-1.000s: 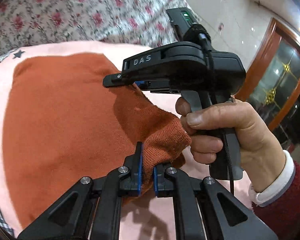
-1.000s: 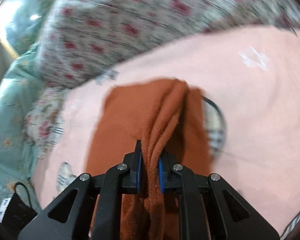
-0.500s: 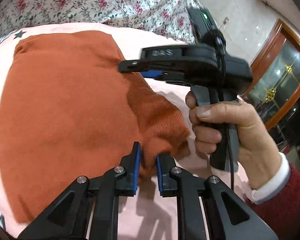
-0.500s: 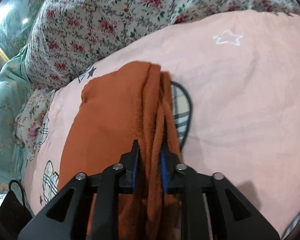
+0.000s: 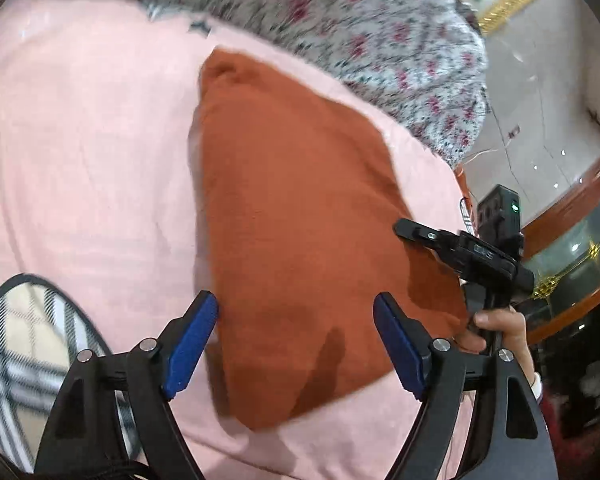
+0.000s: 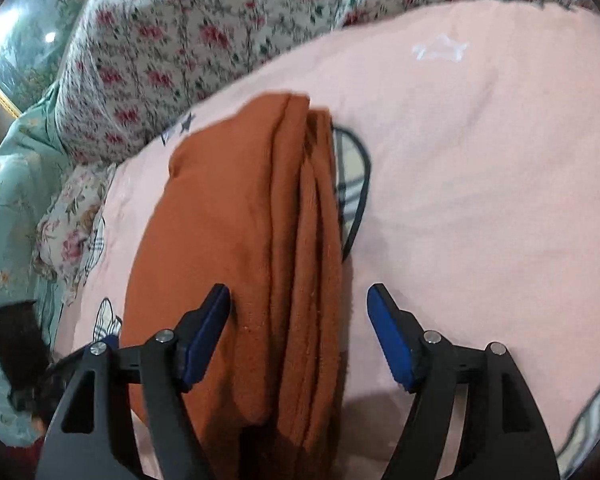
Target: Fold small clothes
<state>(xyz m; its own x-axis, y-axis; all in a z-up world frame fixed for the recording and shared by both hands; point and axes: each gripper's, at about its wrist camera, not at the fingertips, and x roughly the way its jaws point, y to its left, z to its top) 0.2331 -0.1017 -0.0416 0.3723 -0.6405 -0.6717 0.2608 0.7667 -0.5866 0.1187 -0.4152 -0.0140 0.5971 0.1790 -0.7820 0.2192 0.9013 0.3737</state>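
Note:
A rust-orange knitted garment point(image 5: 296, 216) lies folded flat on a pink blanket point(image 5: 80, 152). My left gripper point(image 5: 296, 340) is open and empty, with its blue pads either side of the garment's near end, above it. My right gripper point(image 6: 298, 340) is open too, straddling the stacked folded edges of the same garment point(image 6: 260, 240). In the left wrist view the right gripper point(image 5: 472, 256) shows in a hand at the garment's right edge.
A floral quilt point(image 6: 188, 40) bunches up behind the blanket point(image 6: 480, 184). A plaid patch point(image 5: 16, 344) is sewn on the blanket at the near left. A teal sheet point(image 6: 4, 208) and a black device point(image 6: 16, 336) lie at the left. Tiled floor and a wooden cabinet point(image 5: 572, 216) are at the right.
Both grippers have opened and let go of the orange garment, which now lies folded on the blanket. The left gripper has pulled back and swung left; the right has drawn back a little.

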